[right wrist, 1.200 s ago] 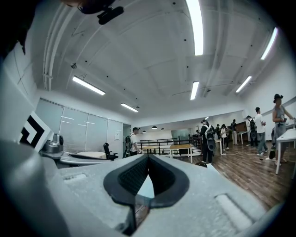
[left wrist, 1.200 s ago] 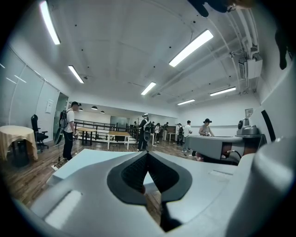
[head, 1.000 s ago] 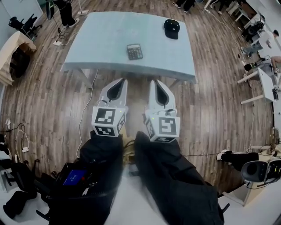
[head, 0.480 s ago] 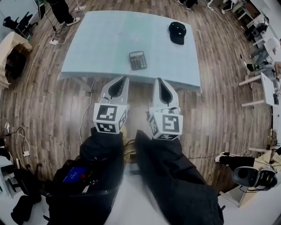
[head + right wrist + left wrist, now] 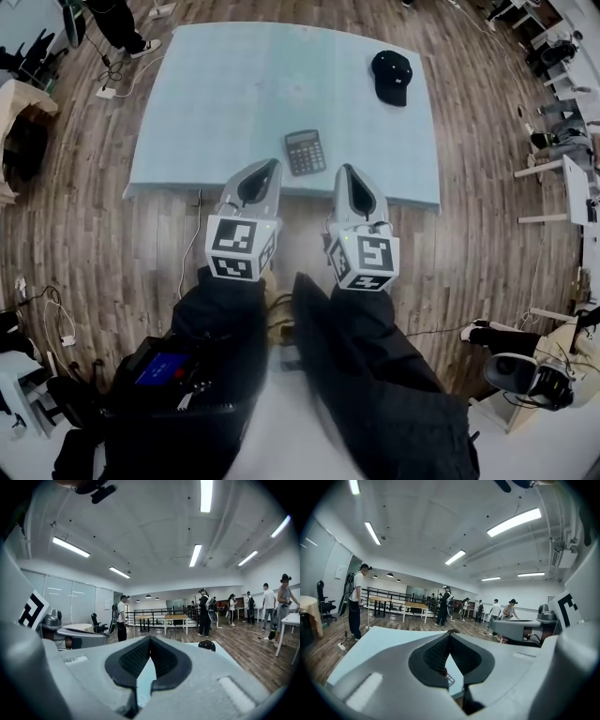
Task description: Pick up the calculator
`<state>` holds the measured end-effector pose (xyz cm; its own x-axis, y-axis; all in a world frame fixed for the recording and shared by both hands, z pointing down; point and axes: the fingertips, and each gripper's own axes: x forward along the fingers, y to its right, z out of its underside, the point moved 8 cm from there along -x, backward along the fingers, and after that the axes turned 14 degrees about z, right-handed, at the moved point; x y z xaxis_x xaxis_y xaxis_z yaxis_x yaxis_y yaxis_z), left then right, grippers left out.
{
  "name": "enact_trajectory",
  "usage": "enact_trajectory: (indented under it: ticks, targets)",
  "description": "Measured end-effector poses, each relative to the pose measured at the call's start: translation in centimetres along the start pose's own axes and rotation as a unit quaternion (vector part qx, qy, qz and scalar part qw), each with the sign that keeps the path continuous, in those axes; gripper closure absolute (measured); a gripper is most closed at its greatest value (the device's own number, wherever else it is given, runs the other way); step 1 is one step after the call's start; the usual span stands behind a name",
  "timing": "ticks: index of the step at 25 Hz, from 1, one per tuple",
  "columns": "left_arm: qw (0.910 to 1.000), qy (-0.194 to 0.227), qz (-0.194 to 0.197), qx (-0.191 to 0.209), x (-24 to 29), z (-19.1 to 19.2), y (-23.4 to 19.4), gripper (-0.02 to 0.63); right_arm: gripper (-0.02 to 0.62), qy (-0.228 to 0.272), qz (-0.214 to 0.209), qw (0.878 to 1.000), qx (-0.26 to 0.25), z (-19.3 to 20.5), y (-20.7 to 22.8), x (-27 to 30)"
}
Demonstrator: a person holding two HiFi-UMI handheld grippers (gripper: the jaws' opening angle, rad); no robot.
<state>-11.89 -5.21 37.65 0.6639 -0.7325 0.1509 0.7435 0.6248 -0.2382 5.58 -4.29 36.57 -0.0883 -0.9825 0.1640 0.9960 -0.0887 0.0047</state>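
Note:
The dark calculator lies flat near the front edge of the light blue table. My left gripper is shut and empty, its tip at the table's front edge just left of the calculator. My right gripper is also shut and empty, just right of the calculator and a little nearer to me. In the left gripper view the closed jaws meet at the left gripper's tip, and a corner of the calculator shows through the gap below. The right gripper view has the right gripper's jaws closed over the tabletop.
A black cap lies at the table's far right, also seen as the cap in the right gripper view. Wooden floor surrounds the table, with cables on it. People stand beyond the table, other desks to the right.
Both grippers have moved forward together towards the table, from over the floor to its front edge beside the calculator. Their jaws stayed closed.

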Motion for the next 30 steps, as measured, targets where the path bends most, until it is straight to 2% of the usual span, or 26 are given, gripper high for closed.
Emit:
enact_trajectory:
  ticks: [11, 19, 24, 30]
  targets:
    - [0.9984, -0.037, 0.022, -0.037, 5.2, 0.4, -7.1, 0.606, 0.595, -0.063, 0.003, 0.998, -0.02, 0.8, -1.0, 7.9]
    - [0.9939, -0.085, 0.015, -0.069, 7.9, 3.5, -9.8, 0.605, 0.595, -0.118, -0.009, 0.993, -0.017, 3.6, -0.8, 11.5]
    - [0.9898, -0.119, -0.003, -0.078, 10.2, 5.5, -10.5, 0.604, 0.595, -0.155, -0.04, 0.987, -0.017, 5.9, 0.8, 14.0]
    - [0.9809, -0.161, -0.025, -0.107, 12.3, 8.3, -11.1, 0.604, 0.595, -0.216, -0.077, 0.973, -0.021, 8.8, 2.1, 16.4]
